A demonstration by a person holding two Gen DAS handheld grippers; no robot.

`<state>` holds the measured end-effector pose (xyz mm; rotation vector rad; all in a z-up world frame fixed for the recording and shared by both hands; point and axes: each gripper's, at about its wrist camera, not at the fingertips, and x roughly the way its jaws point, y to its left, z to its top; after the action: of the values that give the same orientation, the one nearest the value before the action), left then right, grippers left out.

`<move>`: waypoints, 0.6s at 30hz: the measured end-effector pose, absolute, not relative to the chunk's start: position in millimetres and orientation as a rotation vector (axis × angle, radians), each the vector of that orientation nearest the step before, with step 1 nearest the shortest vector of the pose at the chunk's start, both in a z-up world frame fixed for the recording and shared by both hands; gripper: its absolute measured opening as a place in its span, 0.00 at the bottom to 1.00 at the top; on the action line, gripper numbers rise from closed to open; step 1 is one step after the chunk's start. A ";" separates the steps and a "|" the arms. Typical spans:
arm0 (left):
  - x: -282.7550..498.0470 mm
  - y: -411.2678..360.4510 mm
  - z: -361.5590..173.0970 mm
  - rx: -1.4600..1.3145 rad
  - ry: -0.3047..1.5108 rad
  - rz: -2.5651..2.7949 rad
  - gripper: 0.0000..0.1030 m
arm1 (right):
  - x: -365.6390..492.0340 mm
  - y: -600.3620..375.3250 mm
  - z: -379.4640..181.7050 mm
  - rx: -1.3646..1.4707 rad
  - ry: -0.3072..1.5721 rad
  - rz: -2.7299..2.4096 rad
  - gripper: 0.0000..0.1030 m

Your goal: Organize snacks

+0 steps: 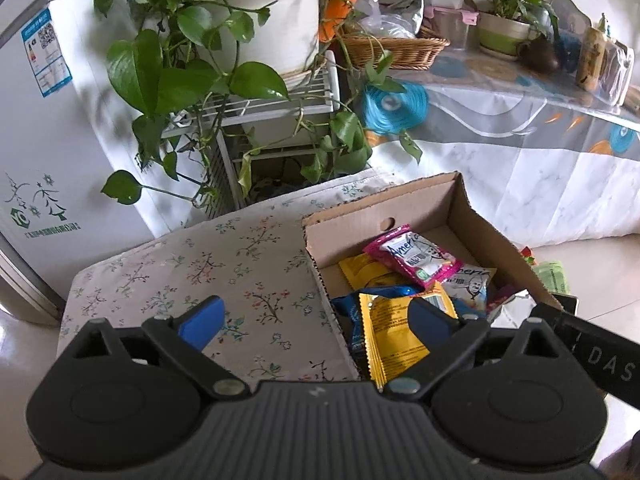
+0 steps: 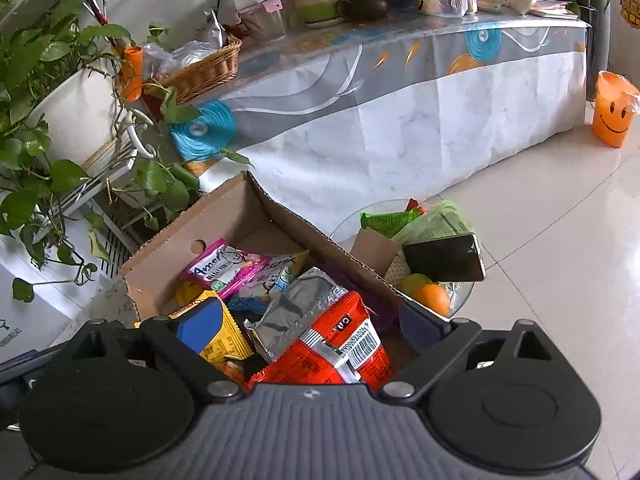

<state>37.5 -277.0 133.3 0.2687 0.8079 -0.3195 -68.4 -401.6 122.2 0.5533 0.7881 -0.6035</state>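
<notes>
At the far left of the left wrist view a white fridge point(image 1: 60, 128) is seen, and beside it a leafy plant point(image 1: 176, 60) in a white pot point(image 1: 276, 24) is carried on a white wire rack point(image 1: 280, 104). Below these a floral cloth point(image 1: 208, 272) is spread over a low surface. The left gripper point(image 1: 320, 316) is held above the near edge of that cloth, its blue-padded fingers point(image 1: 202, 320) spread wide with nothing gripped between them; one finger is over the cloth, the other over the box.

To the right of the cloth a cardboard box point(image 1: 352, 216) is set, open at the top. The snacks are found inside it: a pink packet point(image 1: 412, 254) lies uppermost toward the back, a yellow packet point(image 1: 390, 336) is propped near the front, and a blue packet point(image 1: 352, 312) is partly hidden under it. Behind the box a long table point(image 1: 540, 152) is draped in a grey and white cover, and a wicker basket point(image 1: 394, 46) is placed on it.

In the right wrist view the right gripper point(image 2: 316, 320) is poised over the same box point(image 2: 224, 216), its fingers point(image 2: 200, 328) likewise spread wide and closed on nothing. Between them a red packet point(image 2: 332, 348) with a barcode is lying on top of the pile, just beside a silver packet point(image 2: 296, 304). Right of the box a glass bowl point(image 2: 464, 292) is seen holding an orange point(image 2: 432, 298), green packets point(image 2: 388, 220) and a dark phone point(image 2: 444, 258). At the far right an orange smiley bin point(image 2: 612, 112) is stood on the tiled floor point(image 2: 540, 240).
</notes>
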 end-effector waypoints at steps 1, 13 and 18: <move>37.1 -277.2 133.8 0.273 0.806 -0.318 0.96 | -68.1 -402.0 122.1 0.552 0.789 -0.605 0.96; 35.7 -280.7 134.9 0.332 0.799 -0.301 0.97 | -66.5 -402.3 121.7 0.540 0.796 -0.613 0.96; 35.1 -282.5 133.4 0.357 0.799 -0.299 0.97 | -66.7 -402.5 121.4 0.536 0.798 -0.613 0.96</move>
<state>35.1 -282.5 133.4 0.3566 0.7988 -0.2986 -66.7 -402.5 121.4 0.5361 0.7976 -0.6133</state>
